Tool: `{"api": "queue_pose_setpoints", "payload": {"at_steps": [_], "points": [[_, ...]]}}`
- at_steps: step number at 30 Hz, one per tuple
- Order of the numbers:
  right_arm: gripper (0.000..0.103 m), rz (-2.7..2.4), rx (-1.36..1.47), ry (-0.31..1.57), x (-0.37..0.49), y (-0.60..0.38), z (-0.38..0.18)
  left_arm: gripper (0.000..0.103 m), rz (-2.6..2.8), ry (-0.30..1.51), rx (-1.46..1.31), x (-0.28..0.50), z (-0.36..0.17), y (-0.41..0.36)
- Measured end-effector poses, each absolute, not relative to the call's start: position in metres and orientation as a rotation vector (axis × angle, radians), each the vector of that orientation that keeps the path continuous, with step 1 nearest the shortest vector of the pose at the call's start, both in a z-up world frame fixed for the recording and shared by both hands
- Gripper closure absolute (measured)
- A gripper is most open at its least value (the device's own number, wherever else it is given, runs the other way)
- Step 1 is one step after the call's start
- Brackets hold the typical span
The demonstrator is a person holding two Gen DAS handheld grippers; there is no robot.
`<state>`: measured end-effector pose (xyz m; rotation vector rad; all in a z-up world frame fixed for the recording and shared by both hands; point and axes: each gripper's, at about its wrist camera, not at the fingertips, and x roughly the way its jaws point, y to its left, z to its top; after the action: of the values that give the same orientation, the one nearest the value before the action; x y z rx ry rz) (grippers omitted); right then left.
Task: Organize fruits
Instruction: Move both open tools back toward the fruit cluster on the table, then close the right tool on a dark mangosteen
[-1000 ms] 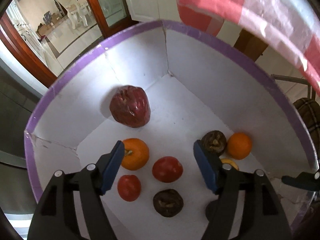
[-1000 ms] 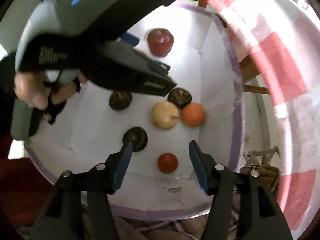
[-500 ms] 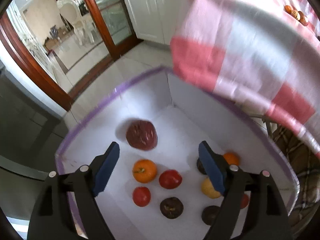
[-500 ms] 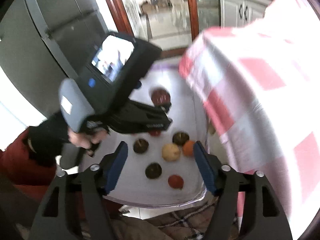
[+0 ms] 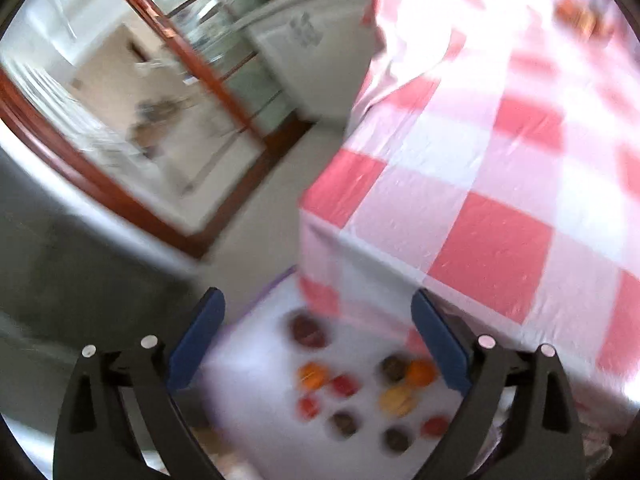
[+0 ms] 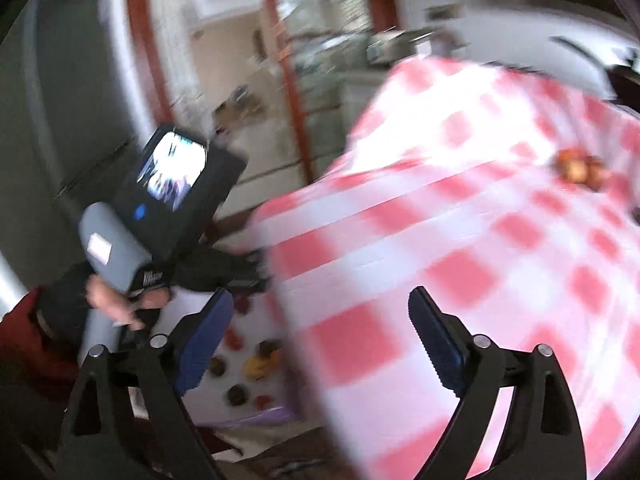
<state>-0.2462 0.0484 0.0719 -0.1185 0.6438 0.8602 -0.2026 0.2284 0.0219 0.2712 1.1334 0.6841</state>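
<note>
Both views are blurred by motion. A white box (image 5: 264, 432) with a purple rim sits low beside the table and holds several fruits: a dark red one (image 5: 307, 330), an orange one (image 5: 420, 372), a yellow one (image 5: 396, 400) and small red and brown ones. It also shows in the right wrist view (image 6: 208, 404). My left gripper (image 5: 318, 340) is open and empty, high above the box. My right gripper (image 6: 320, 340) is open and empty, over the table's corner. A few fruits (image 6: 578, 166) lie far off on the tablecloth; they also show in the left wrist view (image 5: 580, 16).
A red-and-white checked tablecloth (image 5: 500, 200) covers the table on the right and hangs over its edge above the box. The left gripper's body and the hand holding it (image 6: 132, 256) are to the right gripper's left. Wooden-framed glass doors (image 5: 160, 92) stand behind.
Both grippers have risen out of the box and tilted up toward the table. The box and its fruits have shrunk to the bottom of each view. Both stayed open and empty.
</note>
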Motion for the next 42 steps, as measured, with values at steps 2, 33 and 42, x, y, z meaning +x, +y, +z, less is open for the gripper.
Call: {"api": "queue_pose_setpoints", "payload": {"at_steps": [2, 33, 42], "points": [[0.016, 0.777, -0.054, 0.621, -0.229, 0.015, 0.078, 0.018, 0.766, 1.029, 0.471, -0.184, 0.031, 0.191], [0.016, 0.003, 0.419, 0.686, 0.056, -0.256, 0.044, 0.002, -0.146, 0.825, -0.515, 0.187, 0.033, 0.057], [0.02, -0.03, 0.212, 0.814, 0.184, -0.212, 0.027, 0.002, -0.089, 0.703, -0.399, 0.175, 0.036, 0.053]]}}
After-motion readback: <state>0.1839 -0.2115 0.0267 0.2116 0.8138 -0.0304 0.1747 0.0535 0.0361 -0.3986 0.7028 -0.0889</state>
